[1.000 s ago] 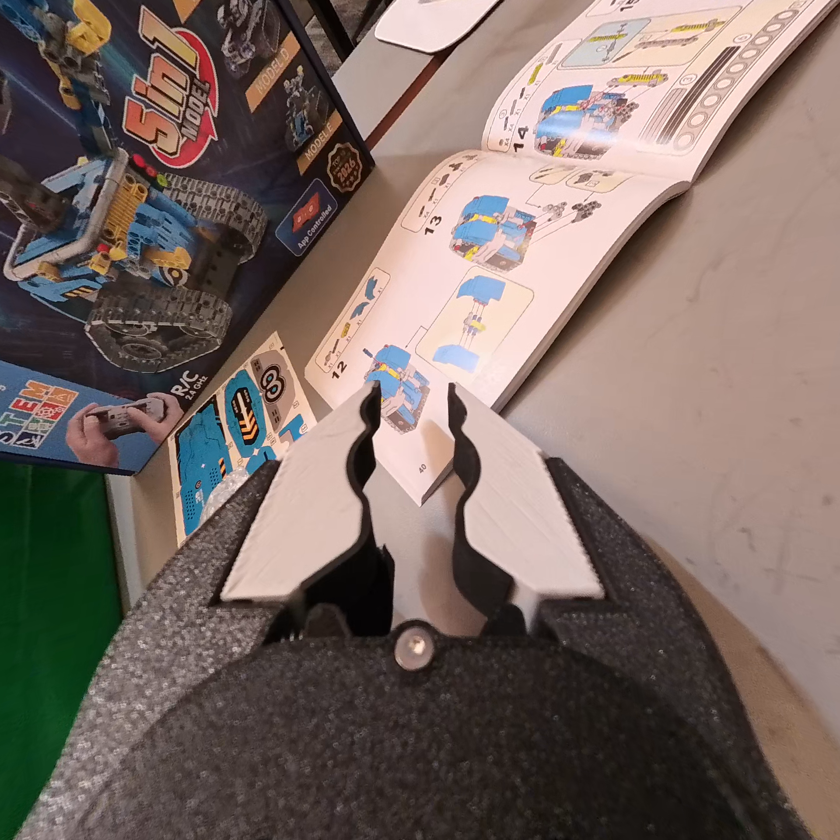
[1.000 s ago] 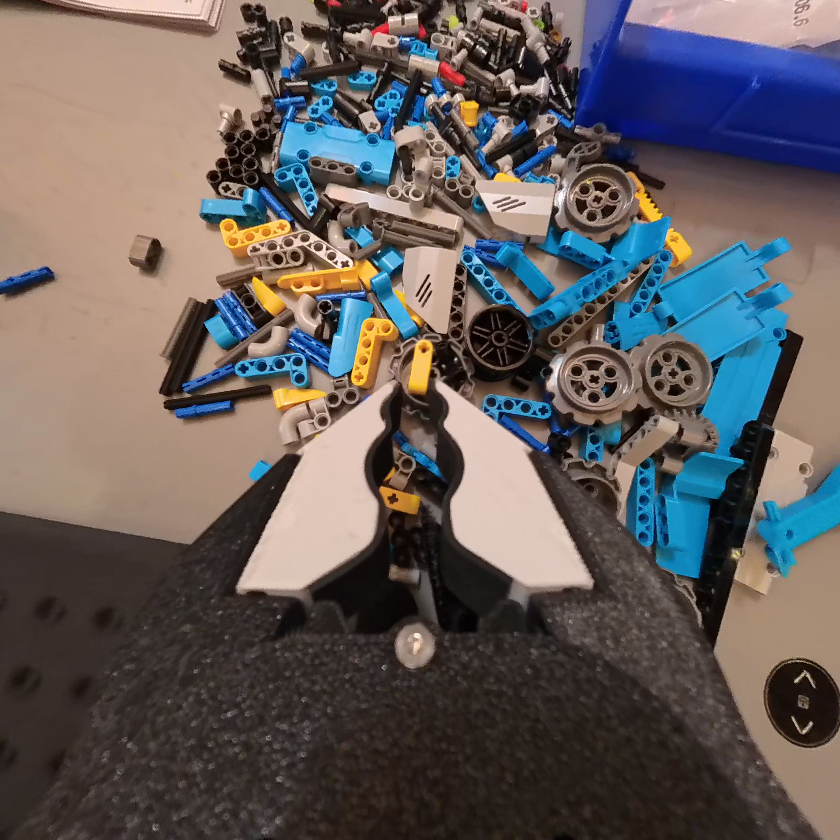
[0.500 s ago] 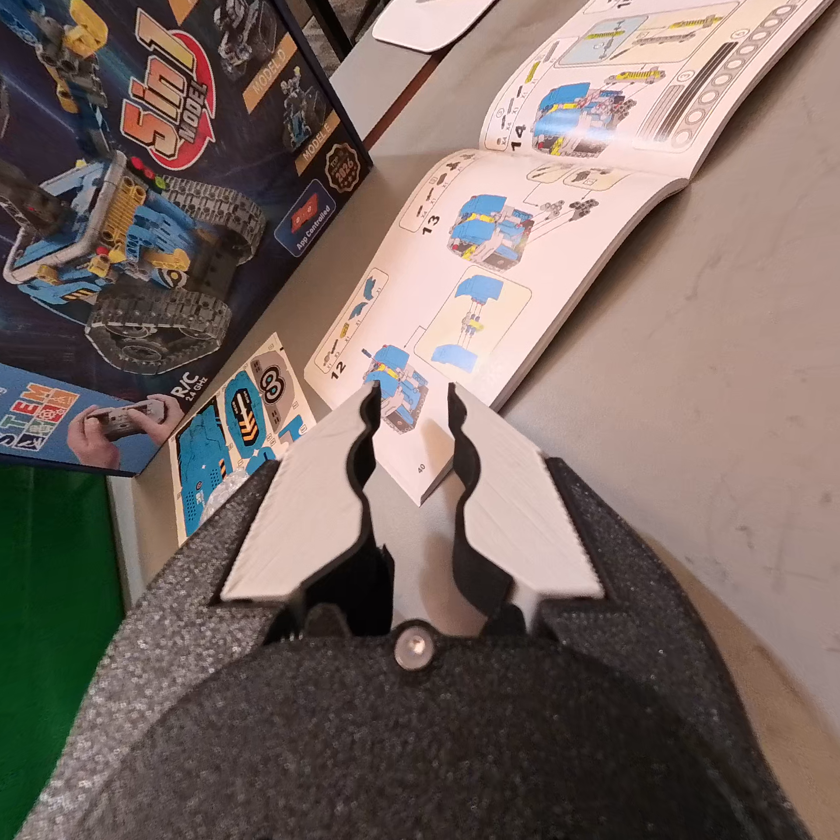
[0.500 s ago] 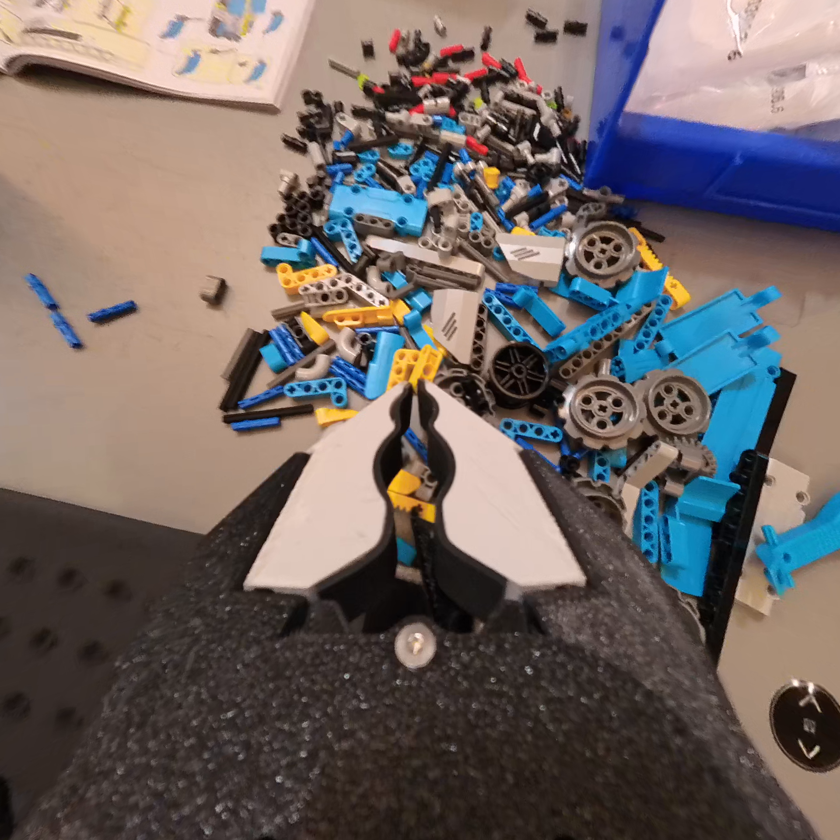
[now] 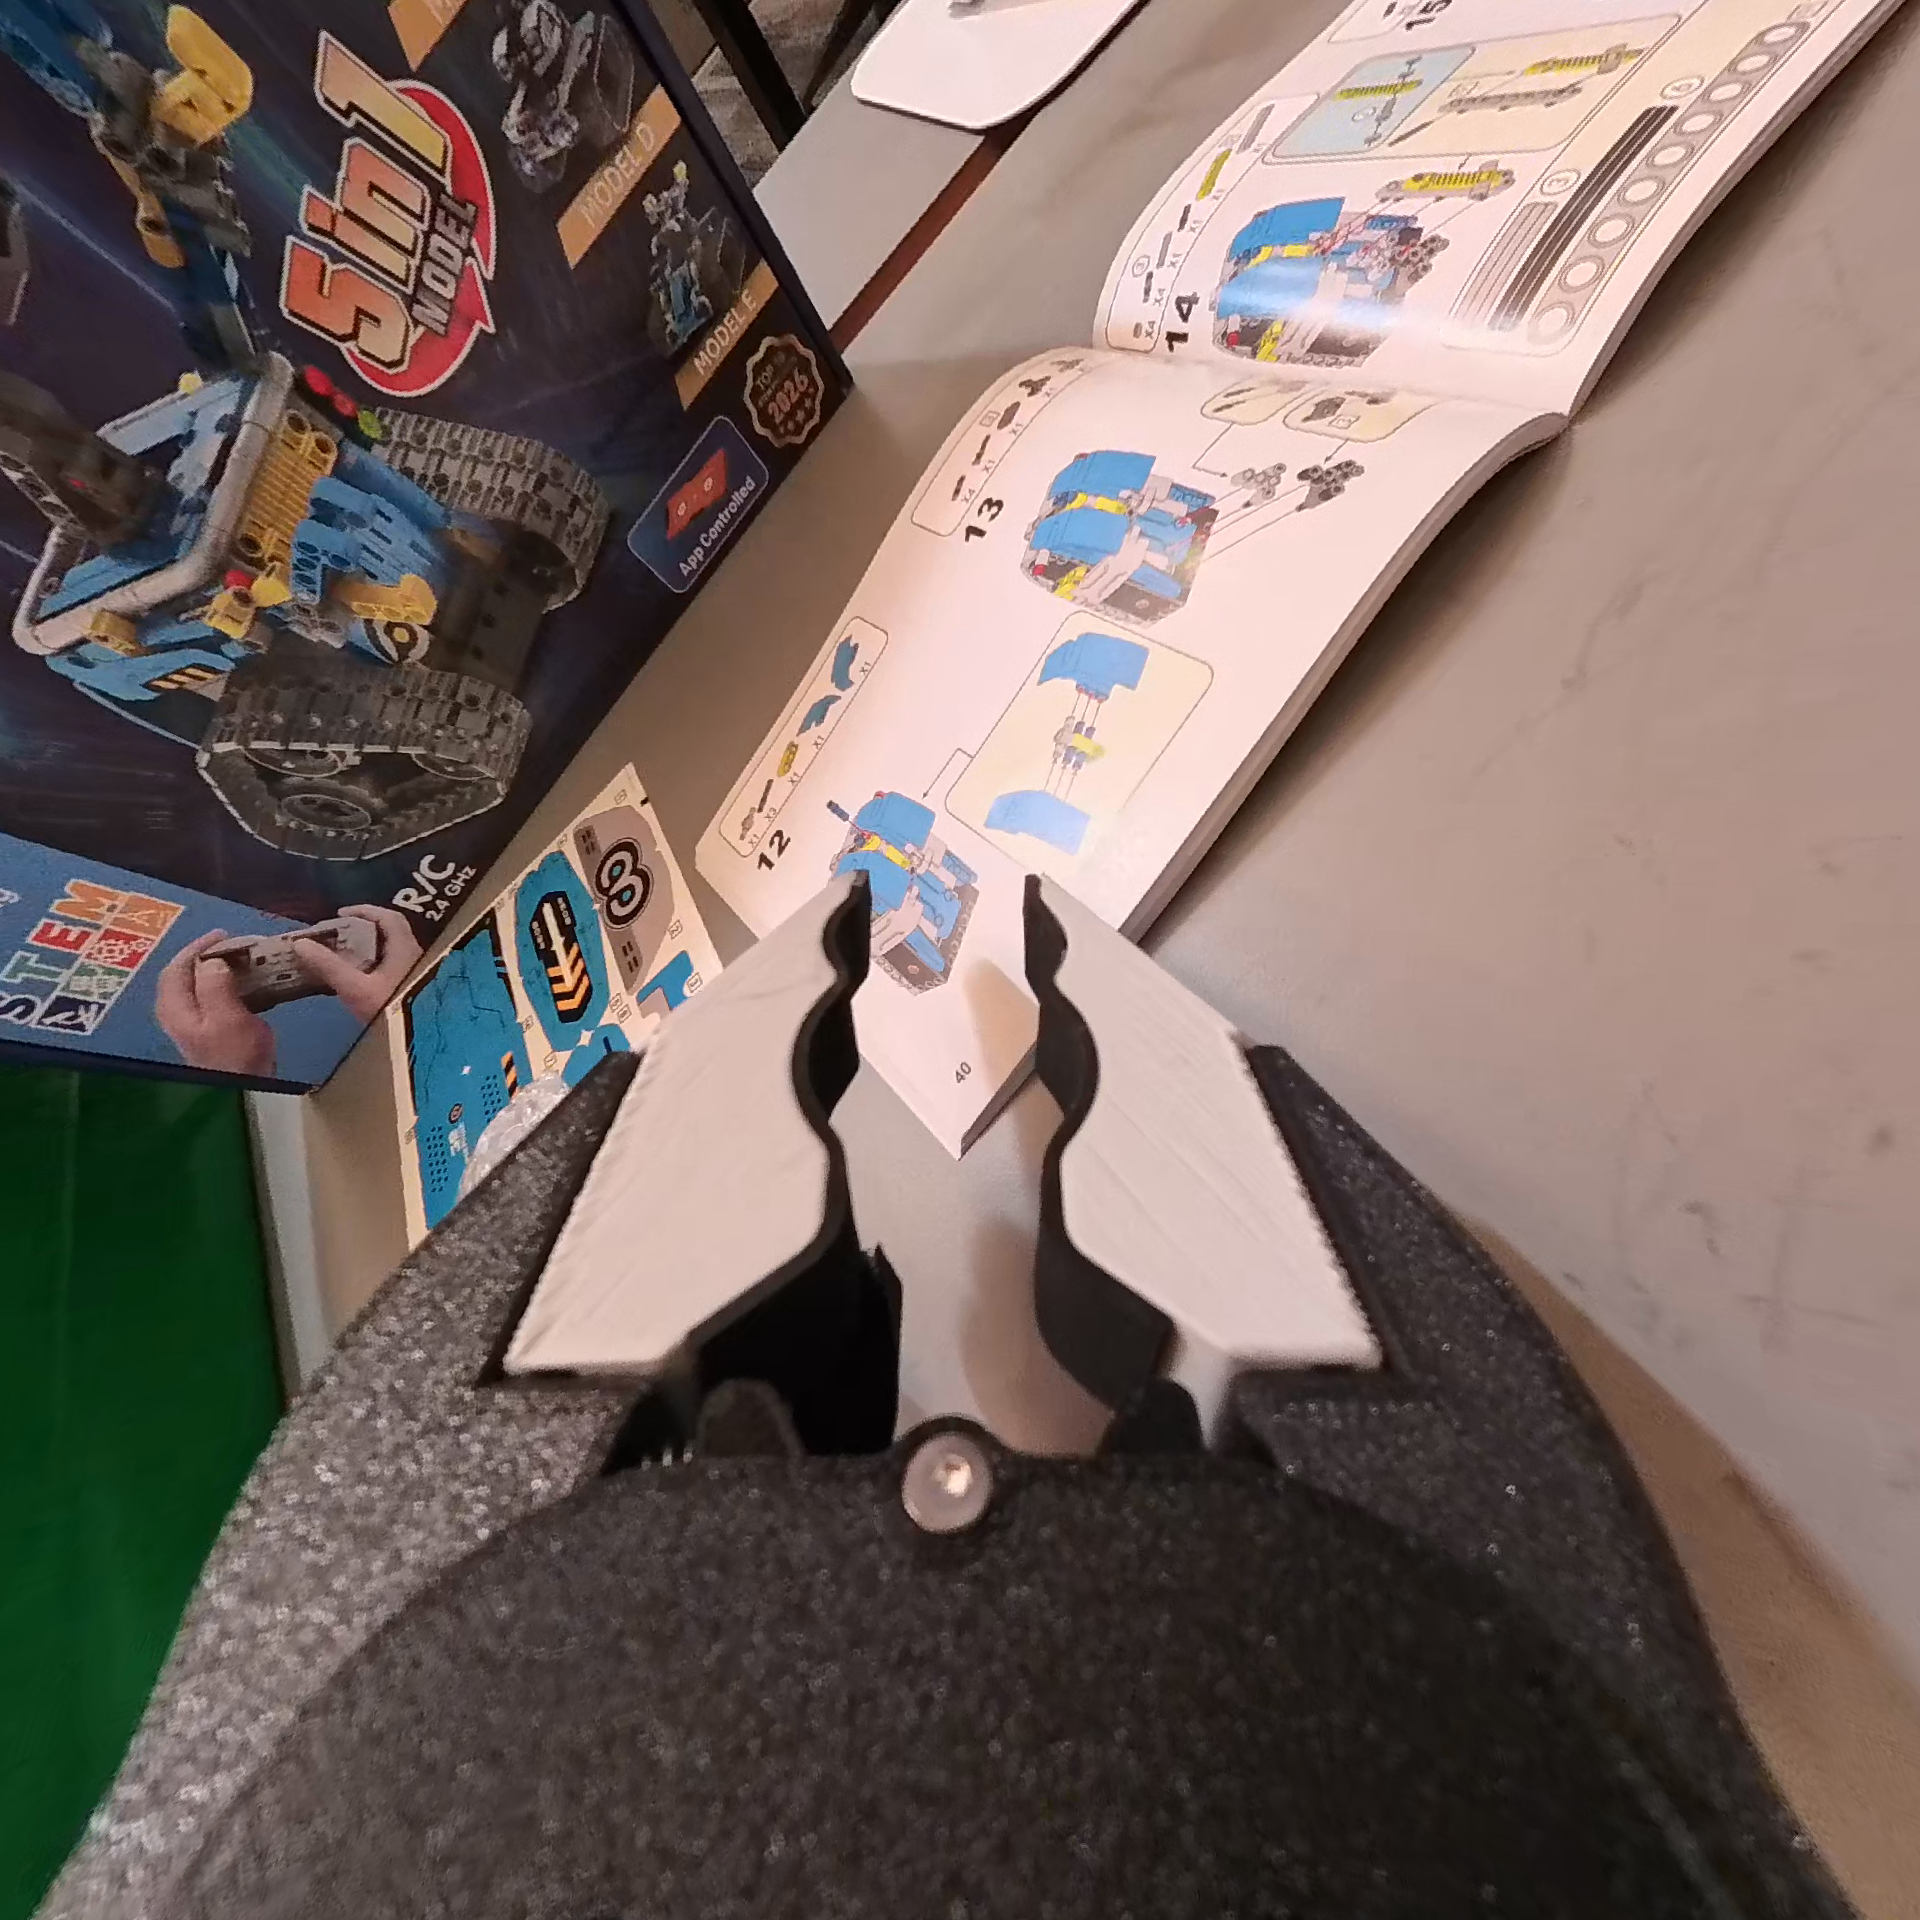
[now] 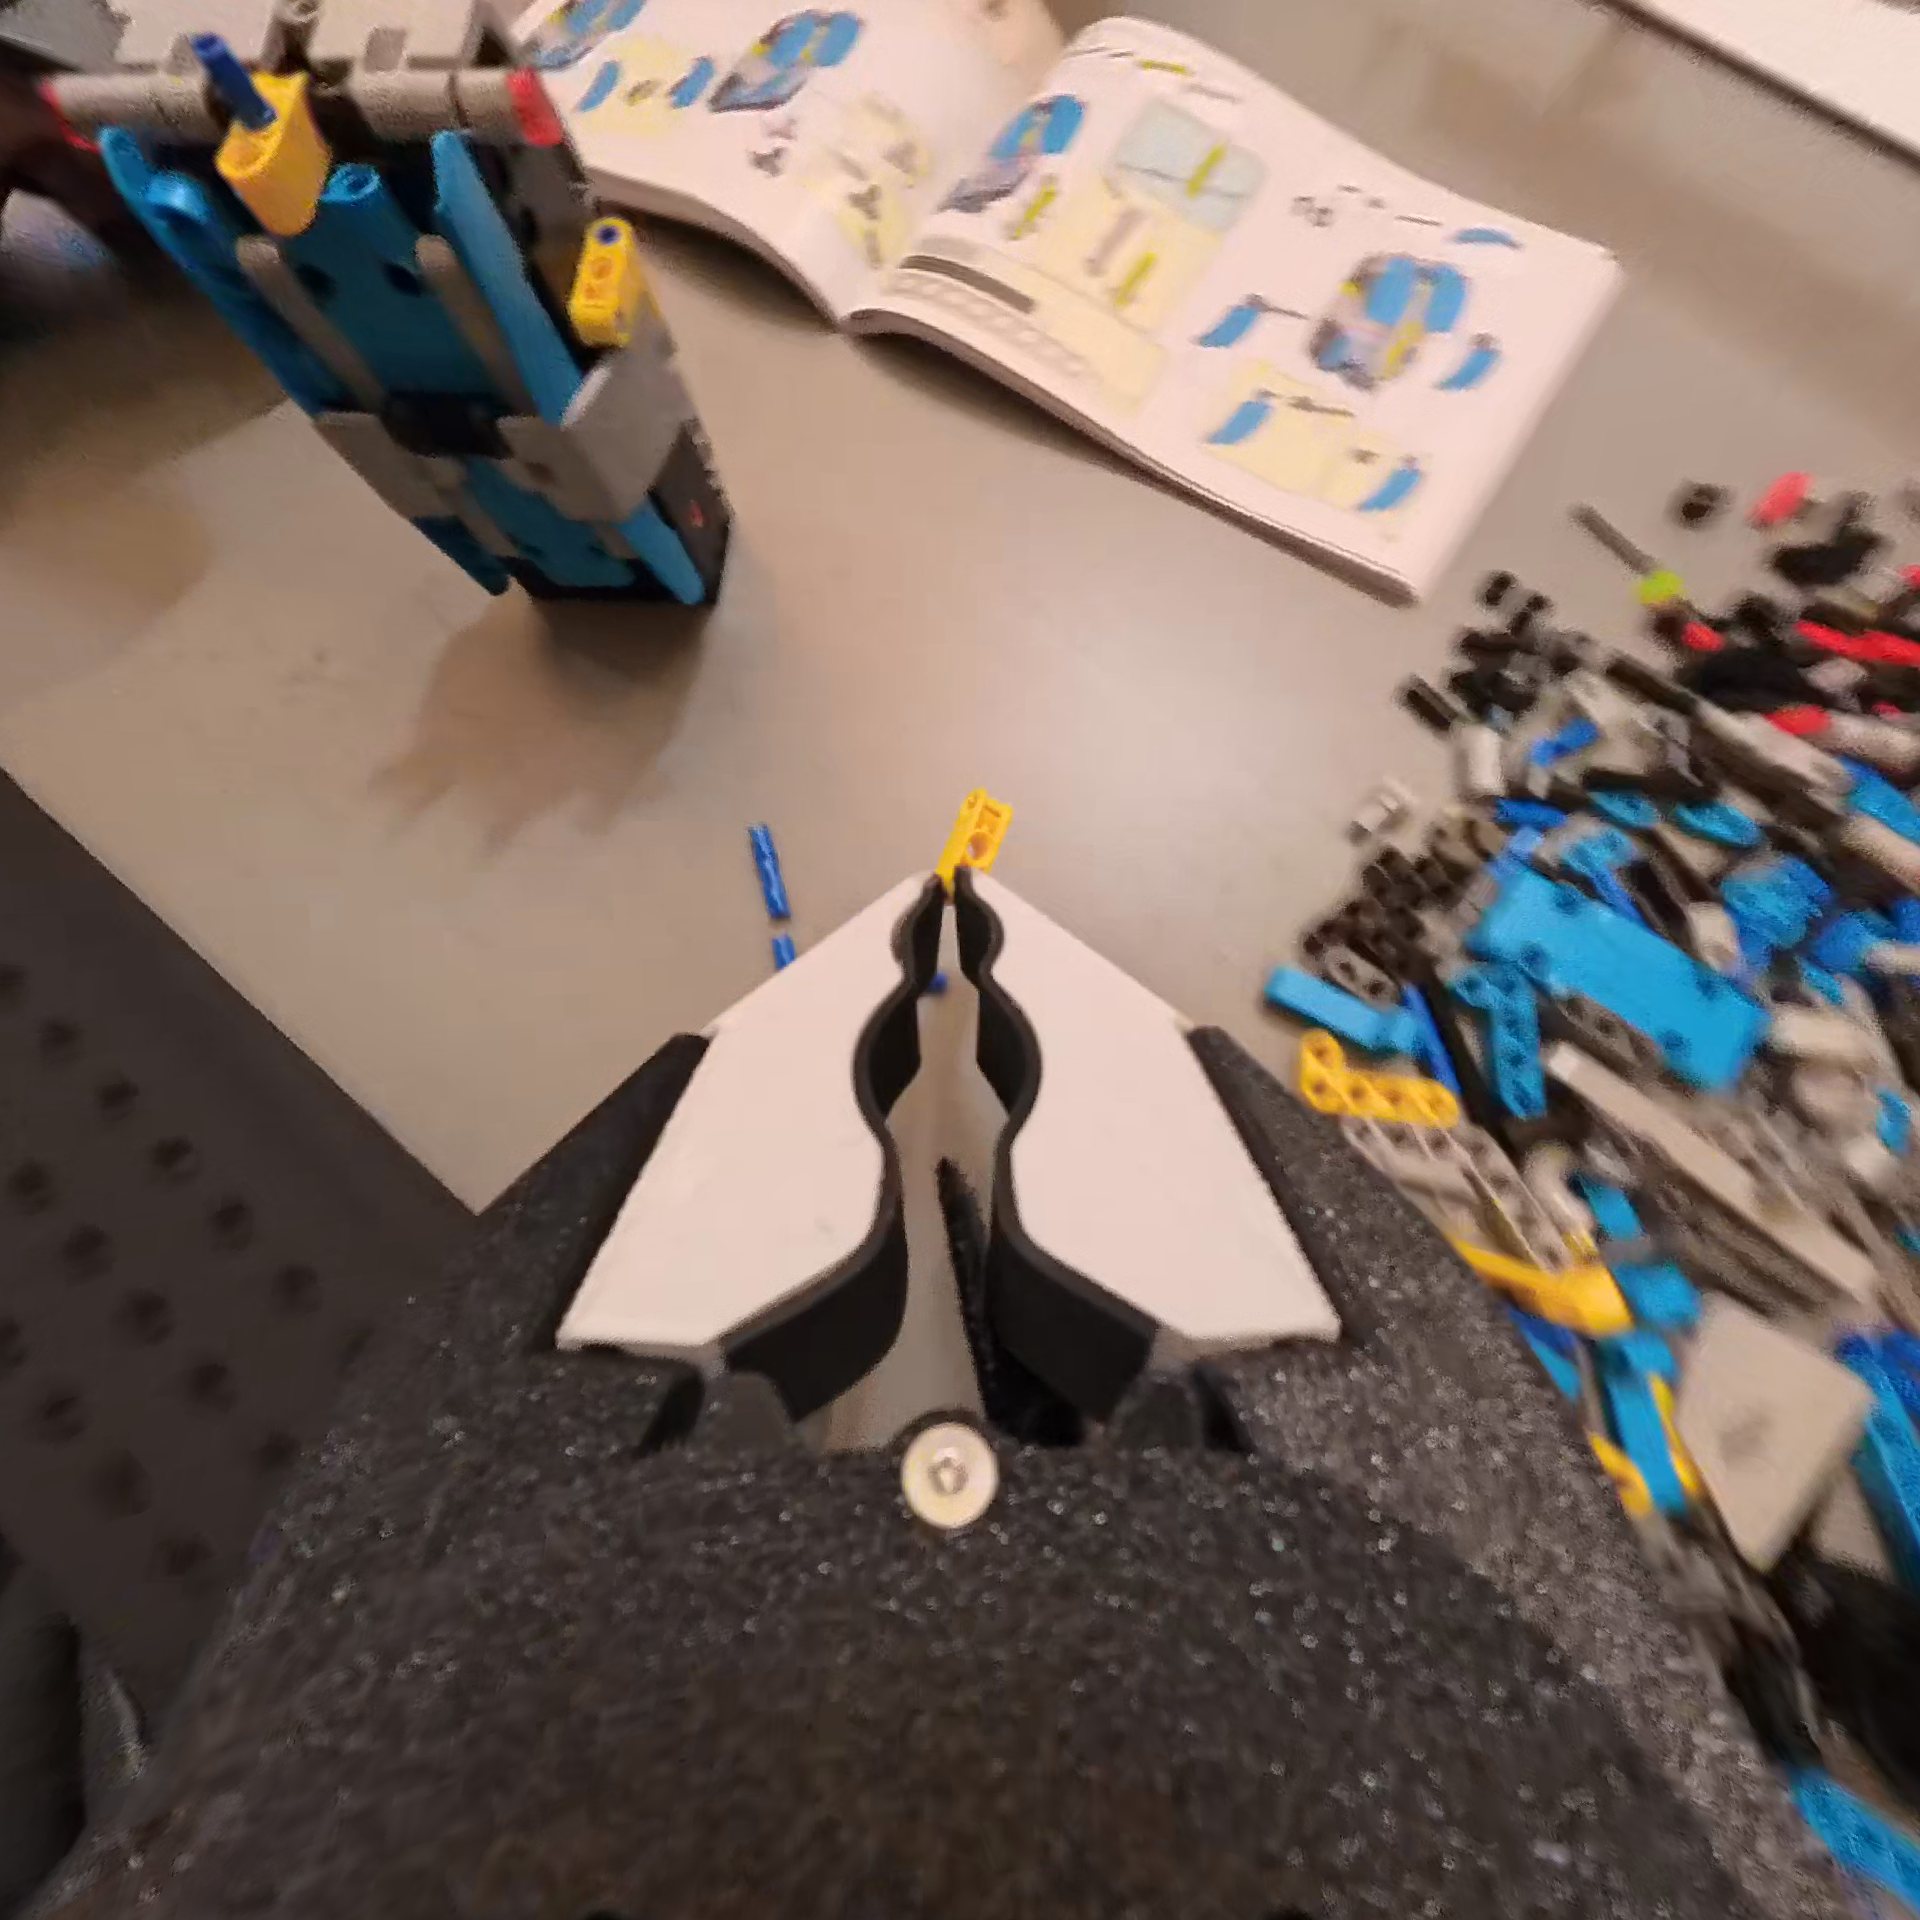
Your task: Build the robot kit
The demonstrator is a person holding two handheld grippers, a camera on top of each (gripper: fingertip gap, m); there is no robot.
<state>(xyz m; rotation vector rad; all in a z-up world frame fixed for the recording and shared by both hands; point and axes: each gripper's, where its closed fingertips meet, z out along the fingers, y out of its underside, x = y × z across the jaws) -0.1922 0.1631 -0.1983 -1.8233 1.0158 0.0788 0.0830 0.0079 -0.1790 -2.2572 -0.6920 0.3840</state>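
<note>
While my left gripper (image 5: pixel 945 904) hovers low over the grey tabletop (image 5: pixel 1558 935), its fingers stay spread with nothing between them, just as a second ago. Under its tips lies the near corner of the open white instruction booklet (image 5: pixel 1091 665); a blue-printed sticker sheet (image 5: pixel 540 987) and the dark cardboard toy box (image 5: pixel 343 436) stand to the left.

On the right wrist view, much has changed — my right gripper (image 6: pixel 951 883) has swung away from the heap of loose blue, black and grey plastic building pieces (image 6: pixel 1662 1039), where it was a second ago. Its fingers are now pinched on a small yellow plastic connector piece (image 6: pixel 977 831), which sticks out past the tips, clear of the tabletop. Ahead and to the left stands the partly built blue-and-grey block model (image 6: pixel 436 364) — well apart. Two small blue pins (image 6: pixel 769 873) lie just beside the fingers.
</note>
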